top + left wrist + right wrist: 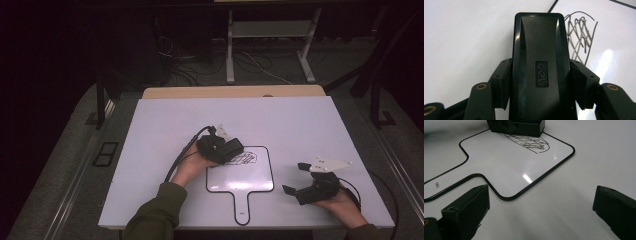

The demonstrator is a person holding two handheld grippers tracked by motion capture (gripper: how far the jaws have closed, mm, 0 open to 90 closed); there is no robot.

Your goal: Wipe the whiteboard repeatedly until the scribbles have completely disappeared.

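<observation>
On the white table top (165, 125), seen from the high view, lies a paddle-shaped whiteboard (252, 175) with a thin black border, rounded corners and a short handle pointing toward the person. A grey scribble (241, 159) marks its upper part. The left gripper (231, 150) holds a black eraser (230, 149) against the whiteboard's upper-left corner, touching the scribble. The right gripper (296, 178) rests on the table just beside the whiteboard's right edge, jaws spread with nothing between them. Beyond the table stand dark floor, cables and pale metal frame legs.

Left gripper view: the eraser (540, 70), a smooth moulded plastic block with rounded corners, is clamped between both matt black jaws; an embossed label reads "deli". Looping scribble lines (580, 35) lie right of it on the glossy whiteboard (614, 32).

Right gripper view: the two jaws stand wide apart over bare table. The whiteboard (506, 167) reflects a light; "deli" is printed on its handle. The eraser (516, 126) sits at its far edge, over the scribble (530, 142).
</observation>
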